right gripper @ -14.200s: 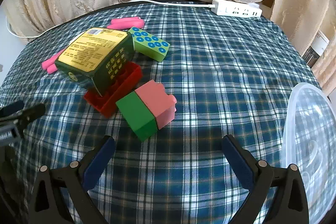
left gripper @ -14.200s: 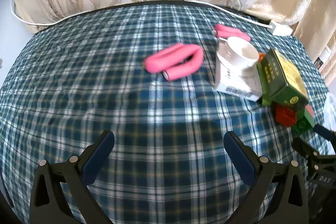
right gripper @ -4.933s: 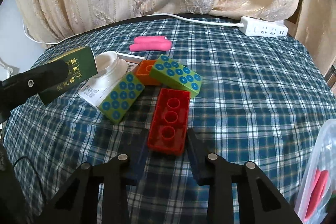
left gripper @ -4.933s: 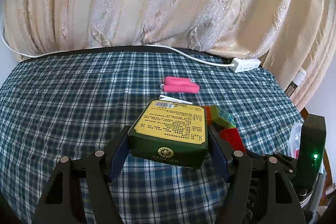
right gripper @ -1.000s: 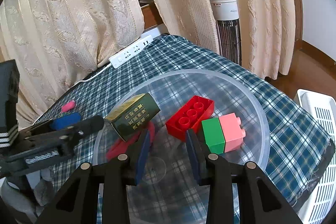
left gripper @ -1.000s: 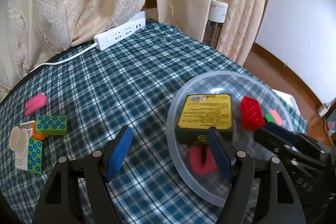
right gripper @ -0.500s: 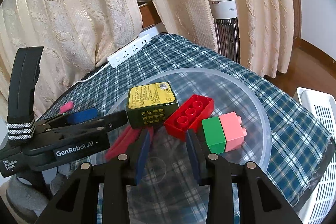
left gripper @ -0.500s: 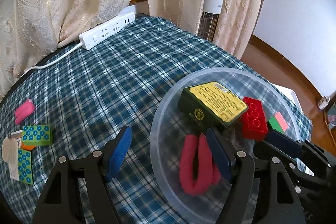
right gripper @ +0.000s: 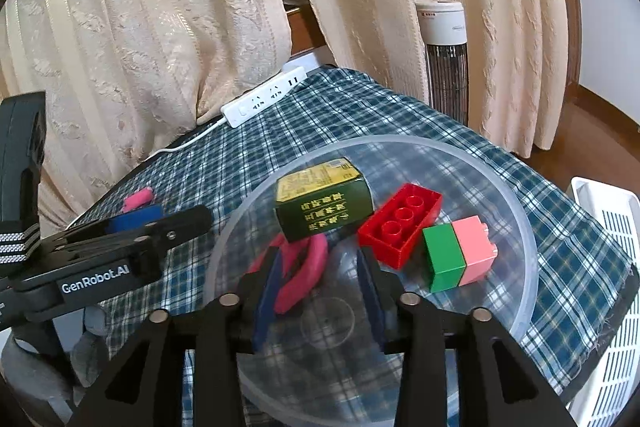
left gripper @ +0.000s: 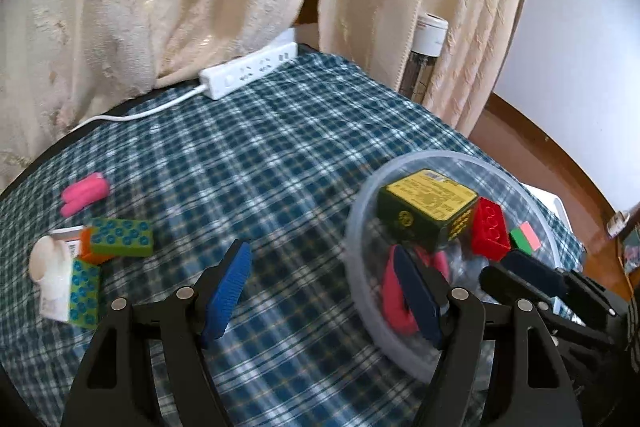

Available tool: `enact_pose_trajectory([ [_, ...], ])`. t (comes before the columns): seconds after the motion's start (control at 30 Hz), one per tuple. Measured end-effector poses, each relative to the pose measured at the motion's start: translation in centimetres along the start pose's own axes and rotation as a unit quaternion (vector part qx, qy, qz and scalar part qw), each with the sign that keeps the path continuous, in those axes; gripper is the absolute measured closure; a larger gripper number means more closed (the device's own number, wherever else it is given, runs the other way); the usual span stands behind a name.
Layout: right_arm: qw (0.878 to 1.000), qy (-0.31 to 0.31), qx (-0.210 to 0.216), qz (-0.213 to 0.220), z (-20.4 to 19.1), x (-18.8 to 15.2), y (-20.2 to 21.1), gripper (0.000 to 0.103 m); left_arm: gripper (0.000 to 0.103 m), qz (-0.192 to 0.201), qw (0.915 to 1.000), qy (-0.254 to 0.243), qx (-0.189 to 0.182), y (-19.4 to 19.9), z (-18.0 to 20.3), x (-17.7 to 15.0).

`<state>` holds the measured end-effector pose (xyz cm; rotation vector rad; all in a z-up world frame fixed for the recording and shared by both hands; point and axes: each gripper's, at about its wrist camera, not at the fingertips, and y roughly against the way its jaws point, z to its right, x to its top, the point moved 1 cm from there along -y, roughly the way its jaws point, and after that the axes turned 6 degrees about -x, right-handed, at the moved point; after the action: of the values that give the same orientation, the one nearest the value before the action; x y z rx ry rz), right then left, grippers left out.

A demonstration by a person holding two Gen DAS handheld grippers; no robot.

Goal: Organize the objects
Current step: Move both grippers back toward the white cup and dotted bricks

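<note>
A clear plastic bowl (right gripper: 516,203) sits on the plaid table's right end and holds a dark green box with a yellow top (right gripper: 324,201), a red brick (right gripper: 400,227), a green-and-pink block (right gripper: 460,259) and a pink U-shaped clip (right gripper: 304,263). The bowl also shows in the left wrist view (left gripper: 360,211). My left gripper (left gripper: 324,293) is open and empty, left of the bowl. My right gripper (right gripper: 320,295) is open and empty, low over the bowl. Far left lie two green dotted bricks (left gripper: 120,237), an orange piece and a pink clip (left gripper: 84,193).
A white cup on a white carton (left gripper: 50,267) lies by the green bricks. A white power strip (left gripper: 248,69) and its cable lie at the table's back edge by cream curtains. A tower fan (right gripper: 446,59) and a white basket (right gripper: 608,267) stand off the right edge.
The left gripper has drawn back left, away from the bowl, leaving the green box inside. The right gripper hovers over the bowl as before.
</note>
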<state>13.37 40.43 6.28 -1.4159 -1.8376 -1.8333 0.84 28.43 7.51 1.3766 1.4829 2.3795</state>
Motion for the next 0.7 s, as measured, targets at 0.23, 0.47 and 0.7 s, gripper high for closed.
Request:
enact_pose_trajectory([
  [0.23,1.0,0.001,-0.001,0.011,-1.5,0.1,0.7,0.049,0.028,0.017,0.9989,0.033,0.029,2.4,-3.6,-1.1],
  [0.47,1.0,0.024,0.011,0.009,-4.2,-0.1,0.8,0.041,0.028,0.027,0.9953,0.071,0.06,4.4,-8.1,-2.2],
  [0.7,0.998,0.053,0.03,0.011,-7.7,-0.3,0.9,0.036,0.028,0.032,0.9887,0.107,0.1,6.0,-13.2,-3.5],
])
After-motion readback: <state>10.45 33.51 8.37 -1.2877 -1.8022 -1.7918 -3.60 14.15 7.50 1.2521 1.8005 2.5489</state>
